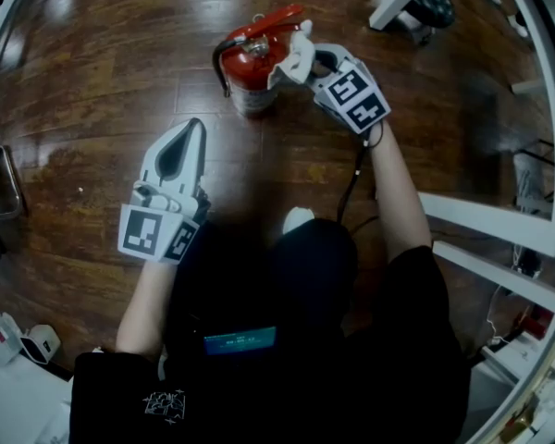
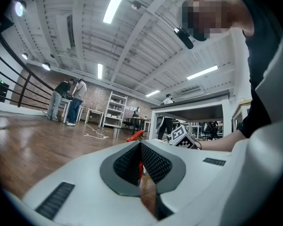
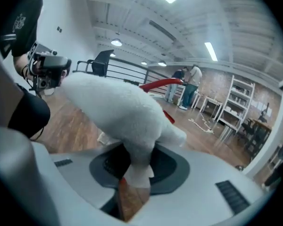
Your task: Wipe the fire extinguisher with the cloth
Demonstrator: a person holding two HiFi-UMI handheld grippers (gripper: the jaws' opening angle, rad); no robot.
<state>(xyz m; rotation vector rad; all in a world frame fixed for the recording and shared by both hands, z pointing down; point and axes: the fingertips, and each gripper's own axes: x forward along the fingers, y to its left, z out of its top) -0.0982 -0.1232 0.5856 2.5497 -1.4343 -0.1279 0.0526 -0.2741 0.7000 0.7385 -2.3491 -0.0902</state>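
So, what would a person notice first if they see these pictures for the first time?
The red fire extinguisher stands on the dark wooden floor, at the top centre of the head view. The right gripper is shut on a fluffy white cloth and holds it against the extinguisher's side near the handle. The left gripper, shut and empty, hangs lower left, apart from it.

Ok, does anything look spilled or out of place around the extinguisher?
Nothing stands out. The fire extinguisher stands upright on the wooden floor, no spill around it; the right gripper holds the cloth by its top, and the left gripper is shut and empty.
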